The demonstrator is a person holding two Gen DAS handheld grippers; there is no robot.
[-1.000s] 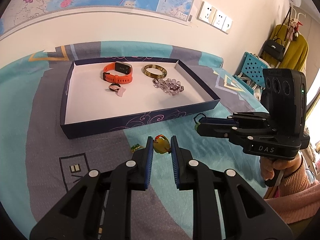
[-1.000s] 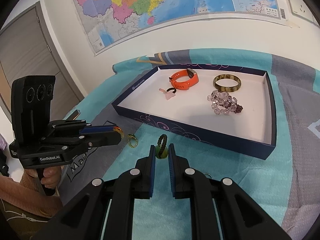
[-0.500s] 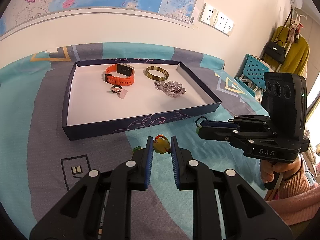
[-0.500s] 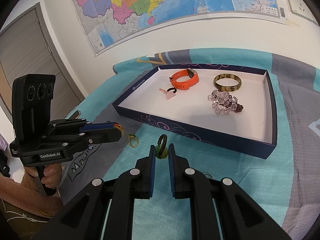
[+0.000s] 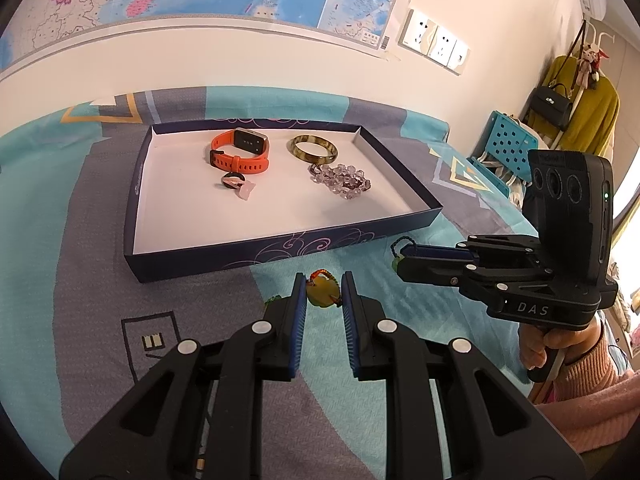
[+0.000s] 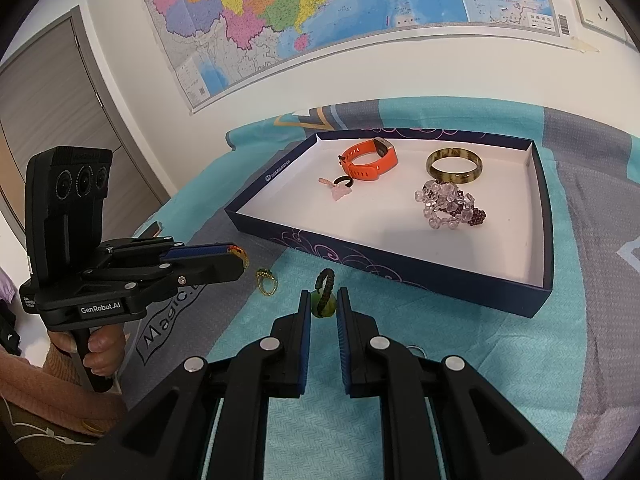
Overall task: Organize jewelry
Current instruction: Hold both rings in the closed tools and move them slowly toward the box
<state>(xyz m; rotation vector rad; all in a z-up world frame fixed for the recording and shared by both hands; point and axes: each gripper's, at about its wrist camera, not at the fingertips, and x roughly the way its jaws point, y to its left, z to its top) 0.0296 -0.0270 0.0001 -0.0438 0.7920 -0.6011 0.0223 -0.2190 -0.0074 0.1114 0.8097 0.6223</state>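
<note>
Jaws: the left gripper (image 5: 324, 296) is closed on a yellow-orange pendant (image 5: 322, 293); the right gripper (image 6: 323, 307) is closed on a green bead charm (image 6: 324, 304) with a dark braided loop. Both sit low in centre frame, above the teal bedspread (image 6: 460, 344). The navy box tray (image 5: 256, 254) at upper centre contains an orange watch (image 5: 240, 154), a bangle (image 5: 314, 148), a crystal bead bracelet (image 5: 342, 178) and a small ring with pink charm (image 5: 238, 184). A gold ring (image 6: 266, 282) lies on the cloth left of the right gripper.

Gold ring (image 5: 273, 300) mostly hidden behind left hand-held gripper (image 5: 323, 294) finger.
</note>
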